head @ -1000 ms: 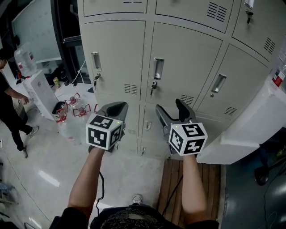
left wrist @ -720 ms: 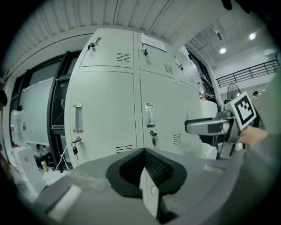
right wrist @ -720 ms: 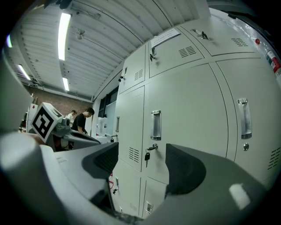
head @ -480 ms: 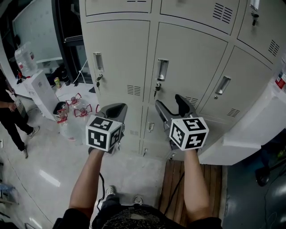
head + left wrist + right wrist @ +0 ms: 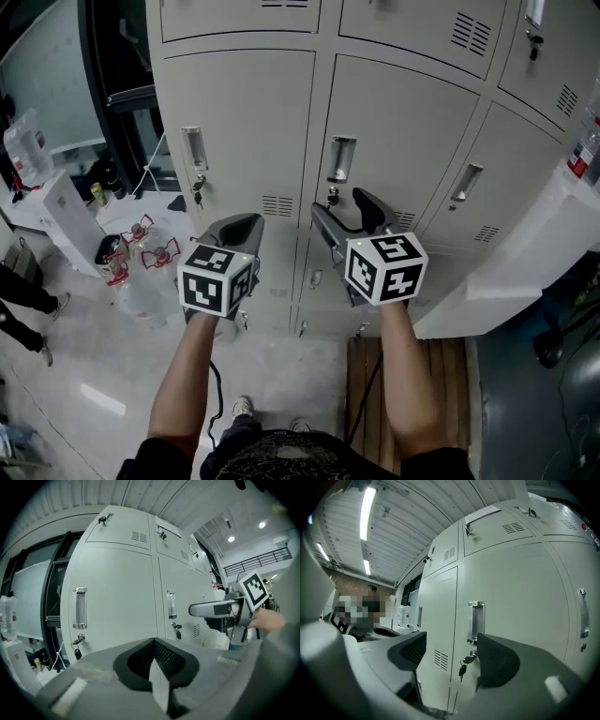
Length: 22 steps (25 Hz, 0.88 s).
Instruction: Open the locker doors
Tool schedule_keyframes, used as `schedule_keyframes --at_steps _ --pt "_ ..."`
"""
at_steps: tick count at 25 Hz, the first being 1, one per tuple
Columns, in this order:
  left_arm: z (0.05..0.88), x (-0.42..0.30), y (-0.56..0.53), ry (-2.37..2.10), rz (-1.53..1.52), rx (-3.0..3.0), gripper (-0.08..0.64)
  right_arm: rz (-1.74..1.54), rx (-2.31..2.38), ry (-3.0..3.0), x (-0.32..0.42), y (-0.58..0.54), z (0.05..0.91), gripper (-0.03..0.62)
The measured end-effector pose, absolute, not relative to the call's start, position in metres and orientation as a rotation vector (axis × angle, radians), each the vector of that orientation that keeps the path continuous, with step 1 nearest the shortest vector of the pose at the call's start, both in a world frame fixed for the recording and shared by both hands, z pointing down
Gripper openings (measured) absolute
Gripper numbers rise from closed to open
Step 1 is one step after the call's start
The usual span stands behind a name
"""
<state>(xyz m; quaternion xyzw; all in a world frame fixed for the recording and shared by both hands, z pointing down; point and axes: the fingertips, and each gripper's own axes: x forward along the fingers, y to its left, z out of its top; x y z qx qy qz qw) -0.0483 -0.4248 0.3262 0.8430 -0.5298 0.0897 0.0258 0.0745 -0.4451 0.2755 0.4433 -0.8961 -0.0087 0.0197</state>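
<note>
Beige metal lockers fill the head view, all doors shut. The middle door (image 5: 403, 141) carries a chrome handle (image 5: 341, 157) with a key (image 5: 332, 195) hanging under it. My right gripper (image 5: 345, 214) is open, just below and short of that handle, touching nothing. In the right gripper view the handle (image 5: 476, 622) and key (image 5: 464, 663) show between the spread jaws of my right gripper (image 5: 452, 656). My left gripper (image 5: 234, 230) is shut and empty, below the left door's handle (image 5: 194, 148). The left gripper view shows that left gripper (image 5: 154, 660) shut, with the left handle (image 5: 80, 608) ahead.
A third door with a handle (image 5: 466, 183) stands at the right, beside a white cabinet (image 5: 525, 262). Water bottles (image 5: 141, 234) and a white dispenser (image 5: 61, 202) stand on the floor at the left, near a person's legs (image 5: 23, 295). A wooden pallet (image 5: 375, 375) lies underfoot.
Both grippers have come closer to the lockers. The right gripper has moved left and up toward the middle door's handle. The person at the left has mostly left the view.
</note>
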Motion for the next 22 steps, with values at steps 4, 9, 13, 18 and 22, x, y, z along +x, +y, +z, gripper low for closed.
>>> schedule_keyframes --at_steps 4,9,13,18,22 --pt "0.322 -0.052 -0.445 -1.575 0.277 2.663 0.000 -0.026 1.431 -2.750 0.065 -0.462 0.273 0.332" --pt "0.321 -0.053 -0.464 -1.489 0.268 2.717 0.000 -0.029 1.478 -2.714 0.054 -0.478 0.272 0.331" --pt "0.324 -0.053 -0.472 -1.422 0.268 2.758 0.000 -0.017 1.517 -2.680 0.050 -0.490 0.274 0.333" --pt "0.323 -0.058 -0.480 -1.363 0.264 2.799 0.000 0.005 1.565 -2.649 0.048 -0.503 0.274 0.331" --pt "0.321 -0.063 -0.486 -1.332 0.241 2.814 0.000 0.015 1.593 -2.627 0.048 -0.512 0.274 0.330"
